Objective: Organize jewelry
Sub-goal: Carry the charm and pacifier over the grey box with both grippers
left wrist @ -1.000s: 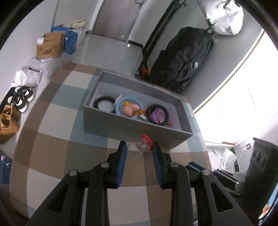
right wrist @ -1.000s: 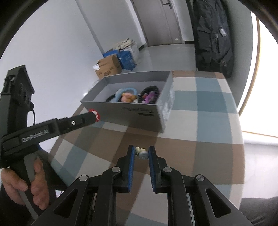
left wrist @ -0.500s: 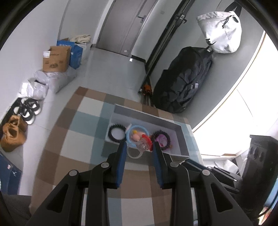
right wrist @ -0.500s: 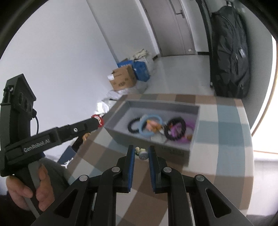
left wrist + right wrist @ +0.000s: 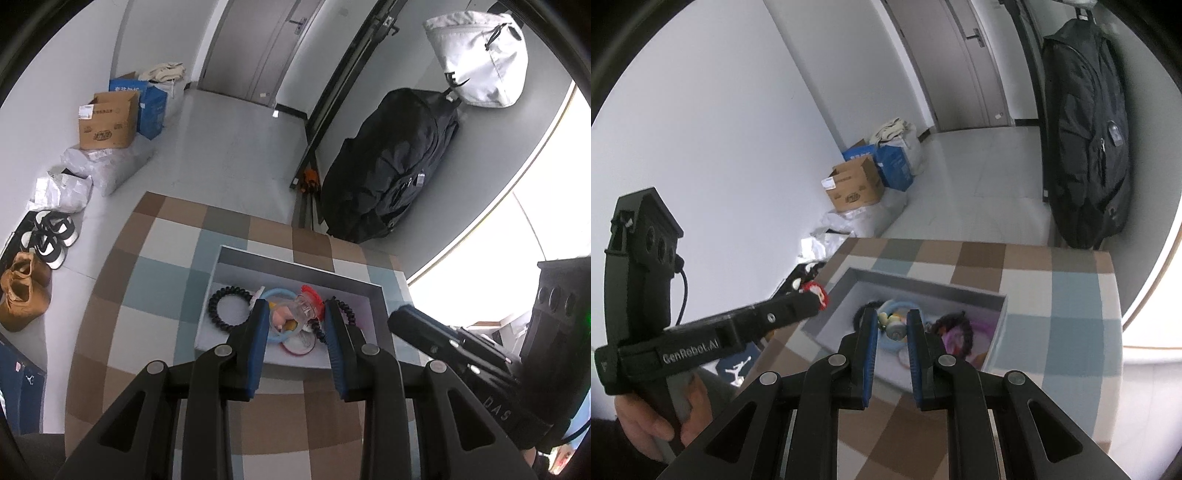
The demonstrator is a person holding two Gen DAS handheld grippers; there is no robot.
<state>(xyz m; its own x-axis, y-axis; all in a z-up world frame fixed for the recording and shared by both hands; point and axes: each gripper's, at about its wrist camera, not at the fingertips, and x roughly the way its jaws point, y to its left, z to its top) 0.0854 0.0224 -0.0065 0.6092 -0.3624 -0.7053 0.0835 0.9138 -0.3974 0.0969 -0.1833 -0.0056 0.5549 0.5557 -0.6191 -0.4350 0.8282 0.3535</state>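
On the left, the left gripper point(image 5: 293, 325) hung above the grey box point(image 5: 295, 260) on the checked surface point(image 5: 155, 302), its fingers point(image 5: 258, 332) narrowed on a clear ring with a red charm point(image 5: 304, 304), a light, stiff, likely brittle piece best pinched across its band. To the right, the right gripper point(image 5: 891, 328) held a small pale beaded trinket point(image 5: 892, 326) between nearly closed fingers, also over the box of bracelets point(image 5: 953, 328); so tiny and smooth, it looked prone to slipping.

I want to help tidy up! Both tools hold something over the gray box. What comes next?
Probably lower the left tool a little into the gray box, because its clear red-topped trinket hangs above the bracelets already there.
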